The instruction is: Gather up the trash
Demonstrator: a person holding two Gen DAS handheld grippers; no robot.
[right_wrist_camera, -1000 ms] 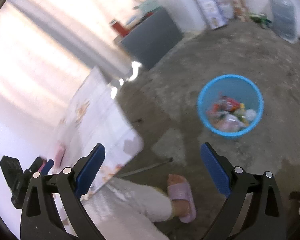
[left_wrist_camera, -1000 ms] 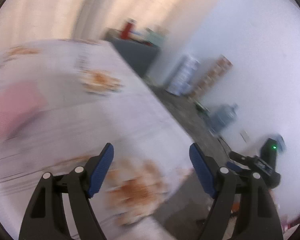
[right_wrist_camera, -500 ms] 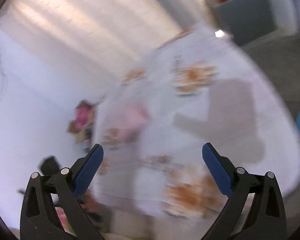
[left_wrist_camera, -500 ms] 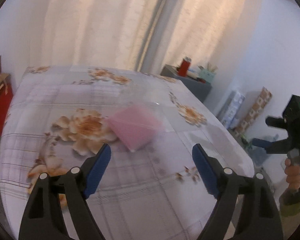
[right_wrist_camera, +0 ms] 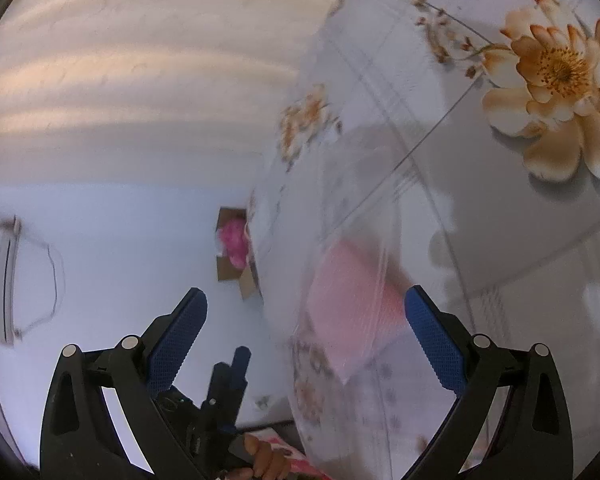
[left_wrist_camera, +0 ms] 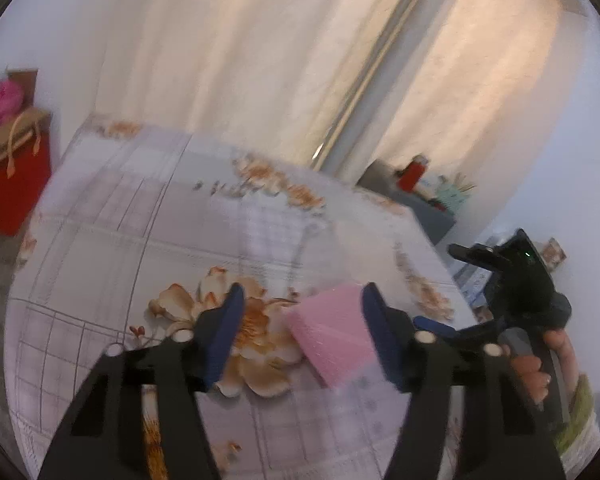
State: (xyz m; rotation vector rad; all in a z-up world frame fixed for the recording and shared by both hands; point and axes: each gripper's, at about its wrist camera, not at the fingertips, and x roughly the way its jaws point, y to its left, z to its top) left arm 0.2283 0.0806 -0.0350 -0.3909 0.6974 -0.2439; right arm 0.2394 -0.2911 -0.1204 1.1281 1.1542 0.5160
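The curtains fill the upper half of the left wrist view, pale and backlit, with a grey upright between the two panels. Below them the table, covered in a grey checked cloth printed with orange flowers, spreads from 9 o'clock across to 3 o'clock; in the right wrist view the same table occupies the right side, tilted, with a large flower at 2 o'clock. A red bag with tan handles stands on the floor at 9 o'clock in the left view, beside the table's edge. A dark side cabinet with a red container on top sits at 2 o'clock, beyond the table.

The left gripper is released, its blue pads spread wide just above the cloth. The right gripper is likewise released, jaws wide apart; it also shows at 3 o'clock in the left view, held in a hand.

The pink packet, a flat sleeve of clear plastic with pink contents, lies on the table between the left gripper's pads, closer to the right-hand pad; whether it touches is unclear. In the right view the pink packet appears blurred, near the right-hand pad.
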